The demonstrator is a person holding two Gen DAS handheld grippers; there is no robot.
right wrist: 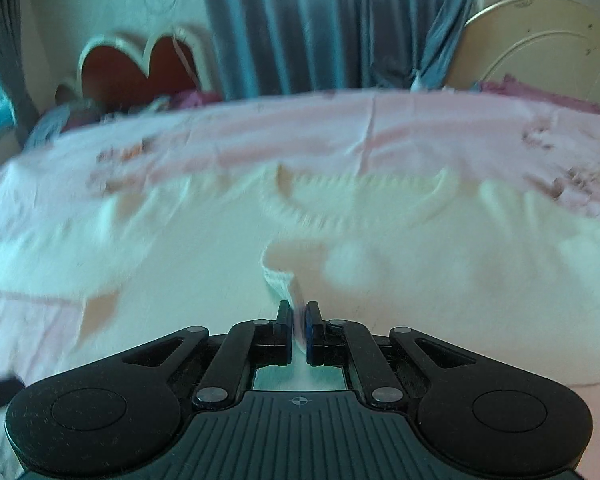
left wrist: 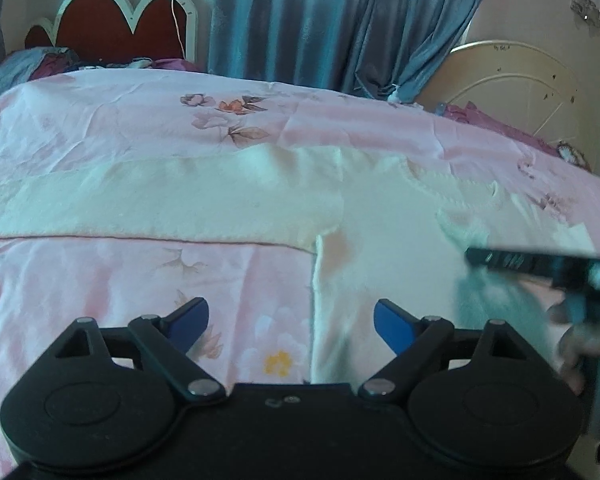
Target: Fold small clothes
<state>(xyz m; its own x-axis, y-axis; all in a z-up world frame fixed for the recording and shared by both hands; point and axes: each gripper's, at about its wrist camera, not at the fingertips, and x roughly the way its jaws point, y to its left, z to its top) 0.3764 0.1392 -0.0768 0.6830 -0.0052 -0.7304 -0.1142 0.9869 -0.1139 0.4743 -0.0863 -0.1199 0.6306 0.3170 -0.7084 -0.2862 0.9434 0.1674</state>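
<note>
A small cream knit sweater [left wrist: 228,204] lies spread on the pink floral bedsheet [left wrist: 100,280], one sleeve stretched out to the left. My left gripper [left wrist: 291,322] is open and empty, low over the sheet beside the sweater's left body edge. My right gripper [right wrist: 299,320] is shut on a fold of the sweater [right wrist: 380,272], pinching a cuff or hem edge that rises between its fingers. The right wrist view is blurred by motion. The sweater's round neckline [right wrist: 360,200] shows further back. The right gripper also shows at the right edge of the left wrist view [left wrist: 532,260].
The bed fills both views. A red and white headboard [left wrist: 112,20] stands at the far left, blue curtains [left wrist: 340,20] behind, and a cream round-topped frame [left wrist: 512,84] at the far right. Purple and dark bedding [left wrist: 52,60] is piled near the headboard.
</note>
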